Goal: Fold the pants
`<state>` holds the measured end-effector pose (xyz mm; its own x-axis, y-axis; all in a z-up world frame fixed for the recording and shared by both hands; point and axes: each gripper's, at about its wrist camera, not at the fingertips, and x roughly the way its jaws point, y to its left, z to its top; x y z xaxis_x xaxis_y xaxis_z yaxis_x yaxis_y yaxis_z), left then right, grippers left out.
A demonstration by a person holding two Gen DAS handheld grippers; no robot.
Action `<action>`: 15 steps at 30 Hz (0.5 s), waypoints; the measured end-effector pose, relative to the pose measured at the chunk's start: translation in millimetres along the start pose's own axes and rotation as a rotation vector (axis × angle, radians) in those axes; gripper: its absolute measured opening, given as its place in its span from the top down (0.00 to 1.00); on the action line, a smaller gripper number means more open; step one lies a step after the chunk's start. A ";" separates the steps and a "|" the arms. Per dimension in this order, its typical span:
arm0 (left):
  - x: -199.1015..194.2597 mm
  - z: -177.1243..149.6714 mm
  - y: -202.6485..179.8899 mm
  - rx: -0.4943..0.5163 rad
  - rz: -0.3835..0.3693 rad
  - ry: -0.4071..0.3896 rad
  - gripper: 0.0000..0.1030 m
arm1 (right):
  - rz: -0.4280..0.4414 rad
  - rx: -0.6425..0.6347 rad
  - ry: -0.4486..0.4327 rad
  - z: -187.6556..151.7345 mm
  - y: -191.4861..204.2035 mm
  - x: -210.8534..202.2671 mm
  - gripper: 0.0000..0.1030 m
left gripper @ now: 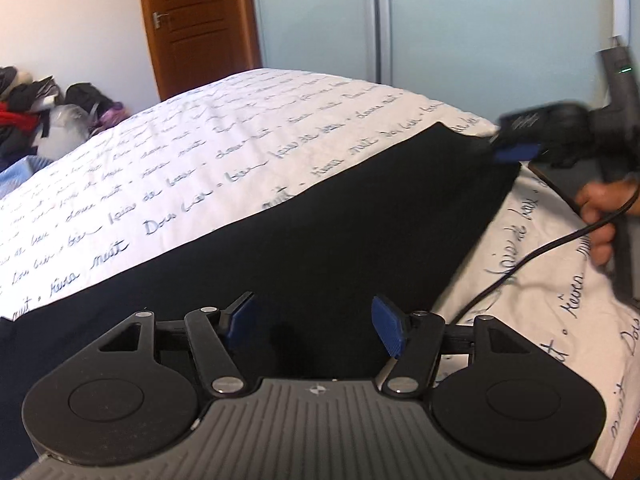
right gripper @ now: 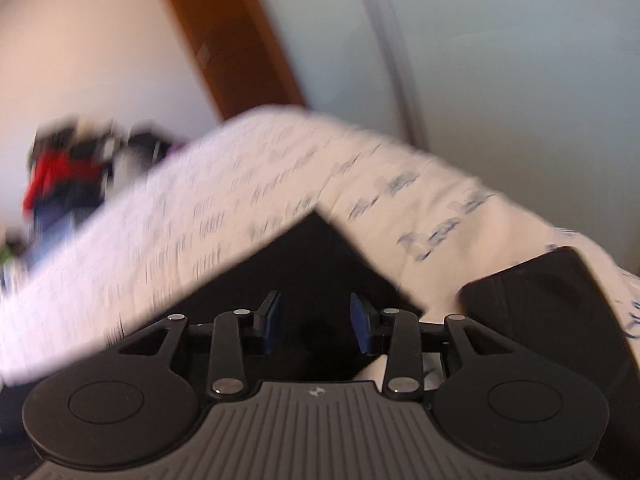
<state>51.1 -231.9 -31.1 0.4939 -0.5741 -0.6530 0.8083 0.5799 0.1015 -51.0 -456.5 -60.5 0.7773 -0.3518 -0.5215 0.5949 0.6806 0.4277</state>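
Black pants [left gripper: 304,232] lie flat on a bed with a white sheet printed with script [left gripper: 200,152]. My left gripper [left gripper: 314,326] is open, its blue-padded fingers low over the near part of the pants. My right gripper shows in the left wrist view [left gripper: 516,148] at the far corner of the pants, blurred. In the right wrist view the right gripper [right gripper: 316,322] is open over a corner of the pants [right gripper: 316,256]. That view is motion-blurred.
A flat black object [right gripper: 552,312] lies on the sheet to the right of the pants. A pile of clothes [left gripper: 44,108] sits at the far left. A brown door [left gripper: 196,20] and pale wardrobe panels [left gripper: 460,20] stand behind the bed.
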 end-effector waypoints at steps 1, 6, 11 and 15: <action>-0.9 -0.8 3.3 -0.008 0.002 -0.002 0.36 | -0.010 -0.012 -0.035 1.8 1.8 -7.6 0.63; 3.3 0.4 7.3 -0.034 -0.026 0.012 0.36 | 0.039 -0.204 -0.005 -1.9 20.8 -19.9 0.28; 6.3 -4.3 4.1 -0.019 -0.016 0.018 0.36 | -0.143 -0.146 -0.015 -0.8 8.8 -10.1 0.28; 8.4 -3.0 5.6 -0.038 -0.001 0.013 0.35 | -0.032 -0.003 -0.063 2.6 -8.2 -35.1 0.28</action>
<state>58.8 -231.7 -38.3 0.4886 -0.5677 -0.6626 0.7962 0.6007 0.0725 -82.7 -451.5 -43.7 0.7696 -0.4128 -0.4872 0.6188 0.6705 0.4094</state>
